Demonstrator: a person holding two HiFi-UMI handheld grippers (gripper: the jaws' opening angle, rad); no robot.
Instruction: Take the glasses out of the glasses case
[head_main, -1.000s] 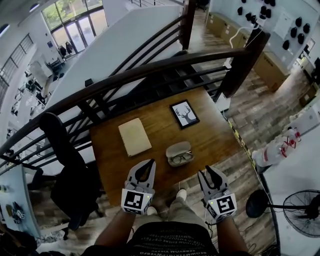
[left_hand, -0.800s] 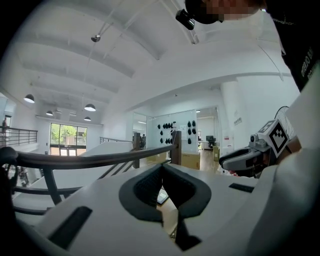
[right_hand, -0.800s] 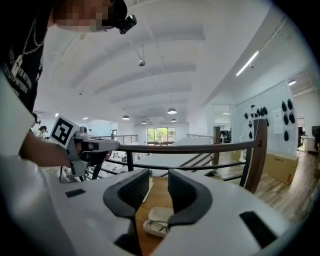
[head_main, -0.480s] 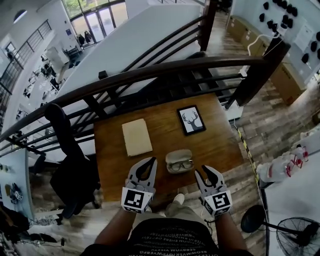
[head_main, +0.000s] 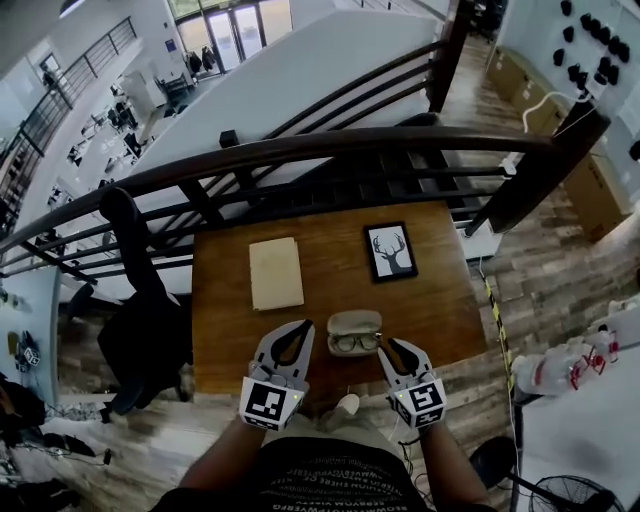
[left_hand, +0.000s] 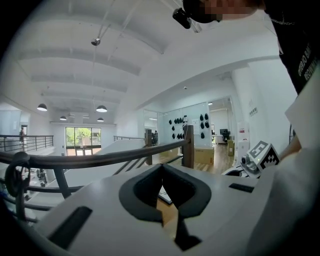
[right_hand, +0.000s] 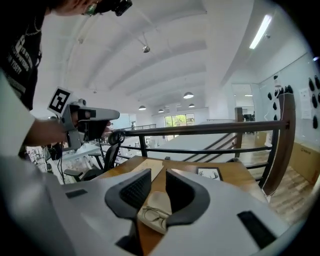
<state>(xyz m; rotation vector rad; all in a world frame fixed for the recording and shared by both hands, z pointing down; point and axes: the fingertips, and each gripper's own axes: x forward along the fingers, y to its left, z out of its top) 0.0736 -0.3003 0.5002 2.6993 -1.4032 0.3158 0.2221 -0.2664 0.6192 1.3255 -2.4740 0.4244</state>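
The glasses case (head_main: 354, 325) lies open near the front edge of the wooden table (head_main: 320, 260), with the glasses (head_main: 355, 343) in its lower half. My right gripper (head_main: 392, 347) is open just right of the case. Its jaws have just been closing and nothing is between them. In the right gripper view (right_hand: 158, 172) the case (right_hand: 159, 200) and glasses (right_hand: 152, 216) show through the gap, lying on the table ahead. My left gripper (head_main: 302, 326) sits left of the case, its fingertips touching and empty (left_hand: 161, 167).
A tan notebook (head_main: 275, 272) lies at the table's left and a framed deer picture (head_main: 390, 250) at its right. A dark railing (head_main: 300, 150) runs behind the table. A black chair (head_main: 135, 300) stands left of it. A floor fan (head_main: 570, 495) is at the bottom right.
Both grippers have moved in towards the case. The right one has come lower and closer to the case's right end, and its jaws stand narrower.
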